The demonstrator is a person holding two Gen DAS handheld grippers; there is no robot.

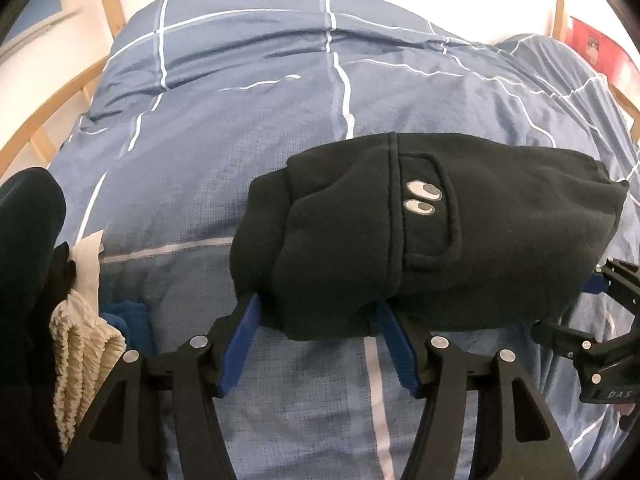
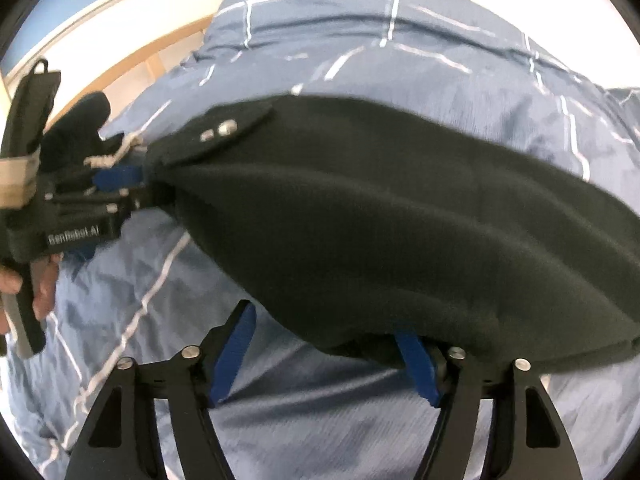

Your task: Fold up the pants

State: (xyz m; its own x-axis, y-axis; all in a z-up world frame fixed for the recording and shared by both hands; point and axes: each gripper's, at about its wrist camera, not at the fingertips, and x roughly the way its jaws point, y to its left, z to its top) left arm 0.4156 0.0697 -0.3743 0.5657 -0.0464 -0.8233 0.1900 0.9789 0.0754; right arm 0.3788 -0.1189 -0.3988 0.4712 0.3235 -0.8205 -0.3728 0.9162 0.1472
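1. Two tools: my left tool (image 1: 316,312) and right tool (image 2: 332,332) sit spread wide under the black fleece pants (image 1: 432,240), gripping nothing.
2. Pants, a soft folded bundle, lie mid-bed on the blue checked duvet (image 1: 240,140).

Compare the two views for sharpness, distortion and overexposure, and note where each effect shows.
Left wrist view: sharp, the eye patch on the pants reads crisply; fisheye bends the wooden bed rail into an arc; the far top is blown out white. Right wrist view: motion blur smears the pants and the checked duvet; its own blue fingers stay fairly sharp; the corners vignette to black.
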